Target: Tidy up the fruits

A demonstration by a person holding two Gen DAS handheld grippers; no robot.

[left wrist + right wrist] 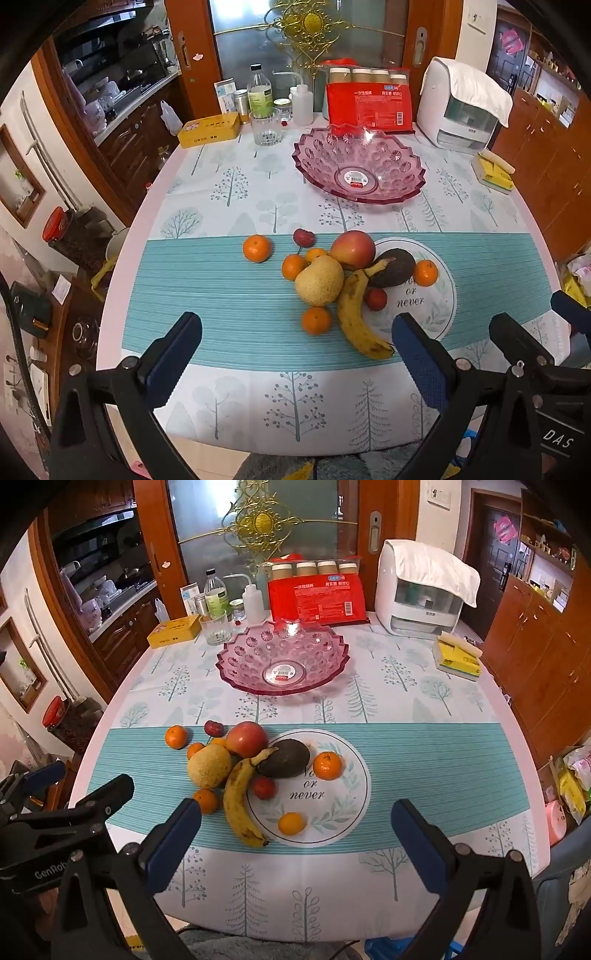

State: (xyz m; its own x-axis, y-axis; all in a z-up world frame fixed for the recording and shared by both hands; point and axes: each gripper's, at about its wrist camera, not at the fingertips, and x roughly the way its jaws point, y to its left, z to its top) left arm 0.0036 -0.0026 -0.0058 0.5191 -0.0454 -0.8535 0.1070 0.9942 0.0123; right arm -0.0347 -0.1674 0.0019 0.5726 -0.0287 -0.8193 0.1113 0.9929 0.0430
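Observation:
A heap of fruit lies on the teal band of the tablecloth: a banana (354,314) (240,797), a yellow pear (319,280) (208,766), a red apple (352,249) (246,738), a dark avocado (393,267) (284,762), several tangerines (256,248) (328,765) and small red fruits (376,298) (264,787). Behind them stands an empty pink glass bowl (402,162) (236,657). My left gripper (297,343) hangs open above the near table edge, short of the fruit. My right gripper (295,829) is open too, with nothing between its fingers.
Along the back stand a yellow tin (208,129), a glass (266,127), bottles (260,94), a red packet (369,107), a white appliance (461,107) and a yellow sponge pack (458,657). Wooden cabinets (535,657) flank the right side.

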